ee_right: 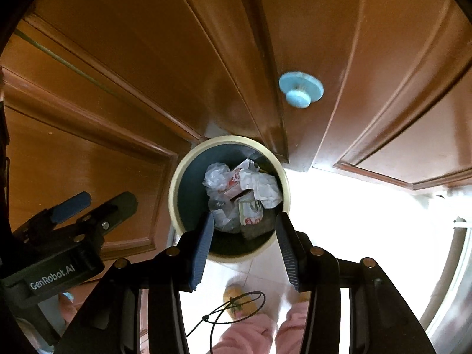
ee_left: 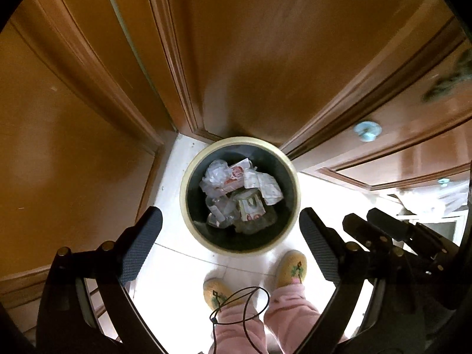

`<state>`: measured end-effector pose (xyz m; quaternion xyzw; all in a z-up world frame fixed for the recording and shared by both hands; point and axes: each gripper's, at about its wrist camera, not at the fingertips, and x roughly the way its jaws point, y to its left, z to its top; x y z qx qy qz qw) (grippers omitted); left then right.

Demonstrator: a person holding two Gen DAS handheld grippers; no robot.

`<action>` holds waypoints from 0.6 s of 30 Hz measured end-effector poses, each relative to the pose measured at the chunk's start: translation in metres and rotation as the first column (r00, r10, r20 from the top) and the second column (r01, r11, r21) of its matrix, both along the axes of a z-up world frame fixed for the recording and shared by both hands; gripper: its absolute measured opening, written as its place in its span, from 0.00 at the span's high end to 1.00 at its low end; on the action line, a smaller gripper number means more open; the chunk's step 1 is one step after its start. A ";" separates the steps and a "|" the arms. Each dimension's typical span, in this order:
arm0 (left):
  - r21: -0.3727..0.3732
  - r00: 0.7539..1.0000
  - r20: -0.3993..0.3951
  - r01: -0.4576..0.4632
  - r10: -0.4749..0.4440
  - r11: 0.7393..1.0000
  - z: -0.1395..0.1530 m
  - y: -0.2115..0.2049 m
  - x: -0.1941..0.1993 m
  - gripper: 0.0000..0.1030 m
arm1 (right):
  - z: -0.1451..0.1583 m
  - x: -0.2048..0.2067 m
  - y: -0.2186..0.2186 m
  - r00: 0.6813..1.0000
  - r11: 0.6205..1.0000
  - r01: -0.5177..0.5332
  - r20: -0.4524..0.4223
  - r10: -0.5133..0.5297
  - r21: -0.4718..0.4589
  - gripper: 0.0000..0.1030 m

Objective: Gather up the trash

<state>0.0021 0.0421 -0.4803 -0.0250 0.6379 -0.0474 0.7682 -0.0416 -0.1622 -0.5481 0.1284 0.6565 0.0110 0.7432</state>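
Note:
A round trash bin with a cream rim point(ee_left: 188, 174) point(ee_right: 174, 188) stands on the white floor in a corner of brown wooden doors. Inside lie crumpled clear plastic point(ee_left: 216, 172) point(ee_right: 215, 175), white paper point(ee_left: 270, 188) point(ee_right: 265, 188) and red-printed wrappers point(ee_left: 236, 177). My left gripper point(ee_left: 230, 216) point(ee_right: 101, 203) hangs above the bin's near side, jaws wide open, nothing between them. My right gripper point(ee_right: 244, 216) point(ee_left: 362, 221) hovers over the bin's near edge, jaws partly open and empty. Both point steeply down.
Brown wooden door panels point(ee_left: 250, 59) point(ee_right: 147, 59) close in behind and to both sides of the bin. A pale blue knob point(ee_right: 301, 90) point(ee_left: 367, 131) sticks out of one. A person's yellow slippers point(ee_left: 290, 265) and pink trouser legs point(ee_left: 289, 306) stand just before the bin. A black cord loop point(ee_left: 242, 303) dangles.

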 end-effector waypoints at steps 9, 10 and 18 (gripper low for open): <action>-0.023 0.998 0.039 0.050 -0.049 0.998 0.114 -0.005 -0.007 0.10 | 0.122 -0.007 0.008 0.998 1.000 0.008 0.055 -0.008 0.000 0.56; -0.025 0.997 0.046 0.058 -0.057 0.998 0.128 -0.006 -0.008 0.10 | 0.136 -0.007 0.008 0.998 1.000 0.008 0.061 -0.007 -0.004 0.55; -0.037 0.988 0.116 0.103 -0.098 0.994 0.238 -0.011 -0.014 0.10 | 0.253 -0.010 0.009 0.992 1.000 0.021 0.125 -0.019 -0.015 0.53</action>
